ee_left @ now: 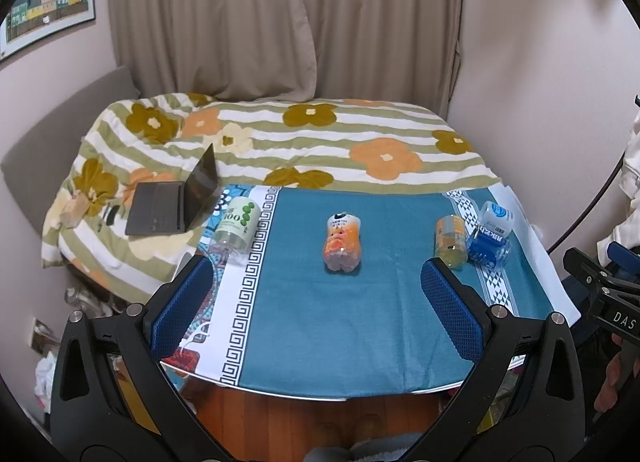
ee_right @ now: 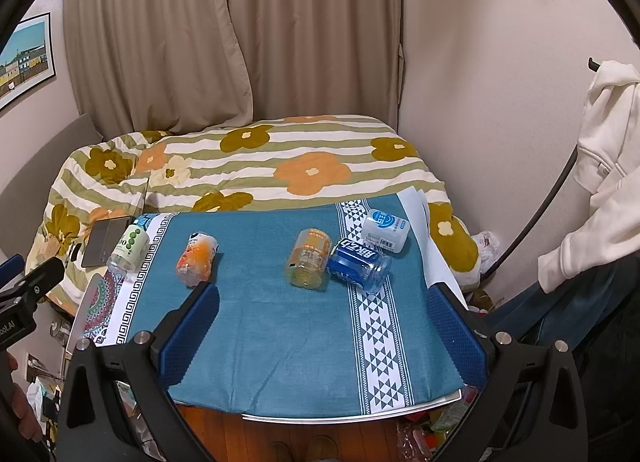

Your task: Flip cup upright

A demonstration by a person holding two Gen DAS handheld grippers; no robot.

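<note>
Several cup-like bottles lie on their sides on a table with a teal cloth (ee_left: 340, 322). An orange one (ee_left: 342, 242) lies mid-table, also in the right wrist view (ee_right: 197, 258). A green-and-white one (ee_left: 236, 224) lies at the left edge (ee_right: 129, 248). A yellow one (ee_left: 451, 240) (ee_right: 309, 258), a blue one (ee_left: 489, 247) (ee_right: 359, 264) and a white one (ee_left: 496, 218) (ee_right: 386, 230) lie at the right. My left gripper (ee_left: 316, 274) is open and empty above the near table. My right gripper (ee_right: 322, 294) is open and empty too.
A bed with a flowered blanket (ee_left: 280, 142) stands behind the table, with an open laptop (ee_left: 176, 202) on it. Curtains (ee_left: 280, 22) hang behind. A white hoodie (ee_right: 600, 166) hangs at the right. The table's near edge (ee_right: 340, 418) is over a wooden floor.
</note>
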